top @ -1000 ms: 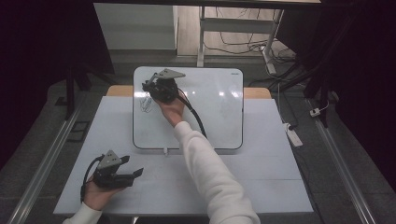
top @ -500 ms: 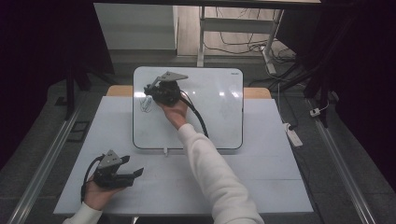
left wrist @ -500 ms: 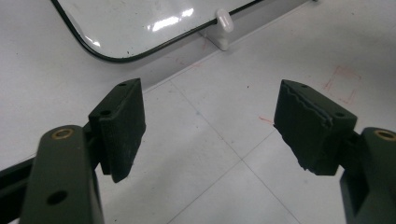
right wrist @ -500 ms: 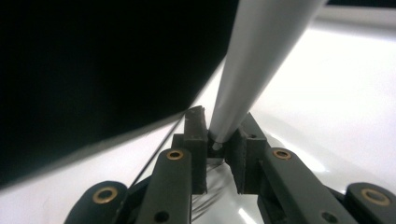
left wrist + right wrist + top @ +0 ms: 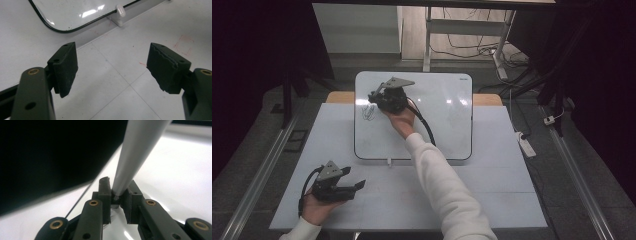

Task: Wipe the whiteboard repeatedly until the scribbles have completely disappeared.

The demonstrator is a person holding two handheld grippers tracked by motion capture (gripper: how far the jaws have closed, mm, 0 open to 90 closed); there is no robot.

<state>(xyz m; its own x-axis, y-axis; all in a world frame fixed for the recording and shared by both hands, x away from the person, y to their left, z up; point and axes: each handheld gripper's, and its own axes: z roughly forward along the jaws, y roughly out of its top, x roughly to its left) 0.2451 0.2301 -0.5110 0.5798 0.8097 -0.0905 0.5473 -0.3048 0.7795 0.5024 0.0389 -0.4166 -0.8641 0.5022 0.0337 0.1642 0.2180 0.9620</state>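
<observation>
A white whiteboard point(image 5: 442, 120) lies on the pale table point(image 5: 492, 200), with small dark scribbles point(image 5: 368, 113) near its left edge. My right gripper point(image 5: 374, 96) hovers over the board's upper left, pointing left, just above the scribbles. Its jaws are shut on a grey tapered marker point(image 5: 140, 150), clamped at the narrow end between the right gripper's point(image 5: 117, 195) pads. My left gripper point(image 5: 356, 186) rests in a hand at the table's near left. In the left gripper view it point(image 5: 112, 67) stands open with nothing between the jaws, facing the whiteboard's rounded corner point(image 5: 75, 12).
A small white clip point(image 5: 389, 161) sits at the board's near edge, also visible as a white clip point(image 5: 120, 11) ahead of the left jaws. A sleeved forearm point(image 5: 447, 185) crosses the table's middle. A power strip point(image 5: 524, 145) lies on the floor to the right.
</observation>
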